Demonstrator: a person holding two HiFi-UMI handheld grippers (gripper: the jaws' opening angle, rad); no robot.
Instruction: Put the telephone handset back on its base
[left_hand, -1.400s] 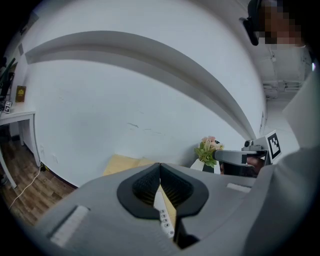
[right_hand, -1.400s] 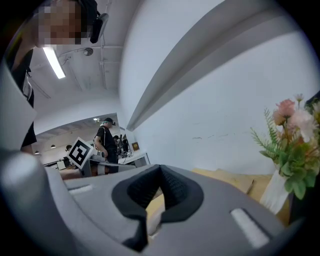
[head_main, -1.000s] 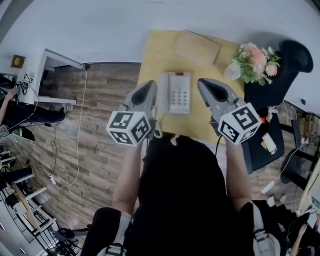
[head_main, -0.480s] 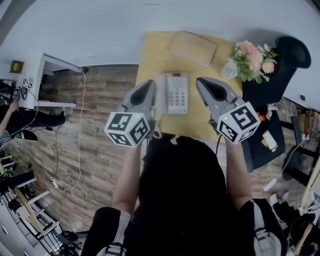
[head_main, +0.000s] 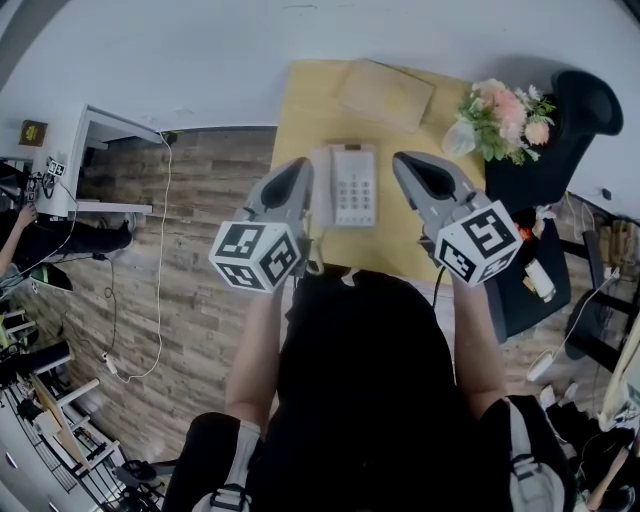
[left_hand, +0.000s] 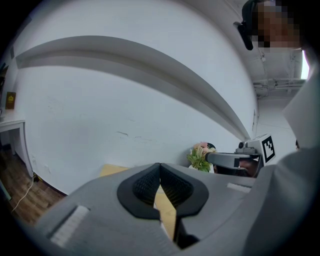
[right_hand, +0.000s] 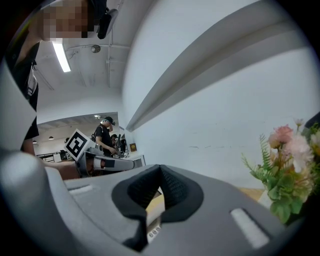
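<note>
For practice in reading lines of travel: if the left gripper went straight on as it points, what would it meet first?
Probably the white wall behind the table. The left gripper, jaws shut, aims along the table's left edge, beside the telephone. Depth is unclear; the table might come first.

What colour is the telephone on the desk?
Off-white; the telephone shows best in the head view.

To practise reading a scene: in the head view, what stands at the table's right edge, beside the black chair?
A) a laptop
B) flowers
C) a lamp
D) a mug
B: pink flowers with green leaves stand at the table's right edge, next to the black chair.
</note>
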